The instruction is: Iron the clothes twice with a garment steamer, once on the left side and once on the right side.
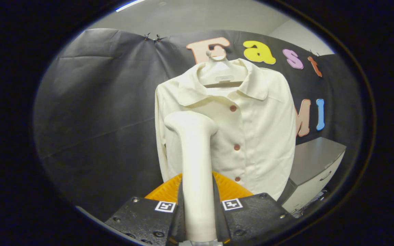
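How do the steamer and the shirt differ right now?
The steamer is a smooth, rigid stem standing upright, clamped in the claw; the shirt is soft cloth hanging from a hanger. The steamer is plain; the shirt has reddish buttons. The steamer's head overlaps the shirt's front. Both are cream-white.

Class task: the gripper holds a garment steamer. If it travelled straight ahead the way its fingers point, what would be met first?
Probably the cream shirt on its hanger. The gripper is shut on the steamer, whose head would likely touch the shirt's front first; depth is unclear.
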A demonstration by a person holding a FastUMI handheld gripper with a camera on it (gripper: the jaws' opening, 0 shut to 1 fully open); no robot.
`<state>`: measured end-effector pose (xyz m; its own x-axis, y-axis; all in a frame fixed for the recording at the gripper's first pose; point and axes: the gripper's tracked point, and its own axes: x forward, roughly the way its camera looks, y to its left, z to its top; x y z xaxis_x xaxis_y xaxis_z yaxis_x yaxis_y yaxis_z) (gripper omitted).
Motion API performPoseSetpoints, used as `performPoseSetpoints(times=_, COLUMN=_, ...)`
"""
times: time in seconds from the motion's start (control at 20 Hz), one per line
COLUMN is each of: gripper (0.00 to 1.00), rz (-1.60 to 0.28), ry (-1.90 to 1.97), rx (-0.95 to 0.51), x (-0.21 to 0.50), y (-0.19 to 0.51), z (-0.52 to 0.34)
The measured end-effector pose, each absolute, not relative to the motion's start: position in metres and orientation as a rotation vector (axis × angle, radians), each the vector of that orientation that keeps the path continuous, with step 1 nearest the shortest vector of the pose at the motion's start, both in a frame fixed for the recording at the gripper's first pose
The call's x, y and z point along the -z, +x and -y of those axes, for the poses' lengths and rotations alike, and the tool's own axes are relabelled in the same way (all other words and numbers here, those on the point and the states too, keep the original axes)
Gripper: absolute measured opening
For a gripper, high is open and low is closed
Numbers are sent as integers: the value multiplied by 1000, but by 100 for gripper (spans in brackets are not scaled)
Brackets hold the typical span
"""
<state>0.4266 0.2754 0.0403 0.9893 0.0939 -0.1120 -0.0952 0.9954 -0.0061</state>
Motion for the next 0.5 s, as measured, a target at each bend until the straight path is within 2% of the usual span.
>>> performPoseSetpoints(times=0.5, gripper=35, rz=-264, ry=-47, rx=-52, x=61, y=456, z=-259)
